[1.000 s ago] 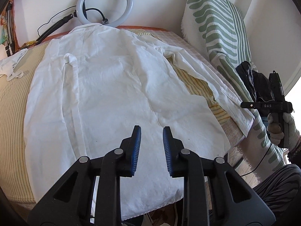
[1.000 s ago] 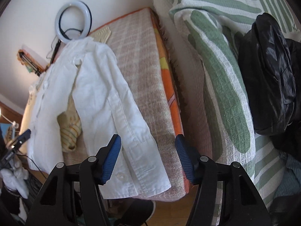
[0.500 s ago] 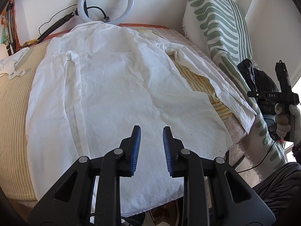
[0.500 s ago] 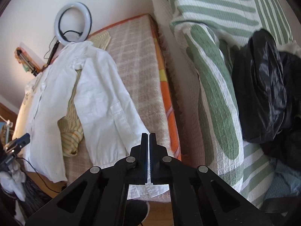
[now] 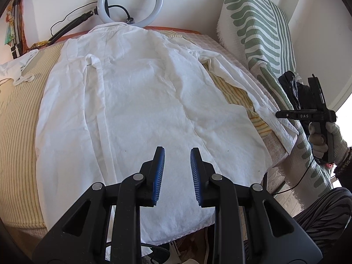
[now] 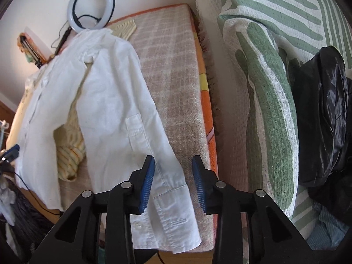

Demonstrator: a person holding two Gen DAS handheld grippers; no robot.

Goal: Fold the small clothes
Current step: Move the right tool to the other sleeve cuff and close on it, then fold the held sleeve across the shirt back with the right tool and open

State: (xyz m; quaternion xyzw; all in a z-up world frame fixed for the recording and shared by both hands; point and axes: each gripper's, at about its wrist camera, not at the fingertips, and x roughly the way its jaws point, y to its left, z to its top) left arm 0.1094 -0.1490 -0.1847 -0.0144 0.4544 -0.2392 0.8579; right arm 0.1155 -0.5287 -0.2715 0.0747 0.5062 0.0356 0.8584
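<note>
A white long-sleeved shirt (image 5: pixel 140 101) lies spread back-up on the bed, collar at the far end, hem hanging over the near edge. Its left sleeve is folded in along the body. Its right sleeve (image 6: pixel 123 118) lies stretched toward the bed's right edge, cuff (image 6: pixel 173 215) at the near corner. My left gripper (image 5: pixel 175 173) is open and empty, hovering above the lower back of the shirt. My right gripper (image 6: pixel 172 182) is open and empty just above the sleeve near the cuff. It also shows in the left wrist view (image 5: pixel 316 114), held by a gloved hand.
A ring light (image 5: pixel 131 2) leans on the wall behind the collar. A green-and-white patterned blanket (image 6: pixel 270 92) drapes at the right, with a black jacket (image 6: pixel 323 114) on it. A yellow striped cloth (image 6: pixel 70 151) lies under the shirt. Another white garment (image 5: pixel 15 68) lies at the far left.
My right gripper shut half a second ago and has opened again, now lower and closer over the sleeve cuff. My left gripper has stayed open and barely moved.
</note>
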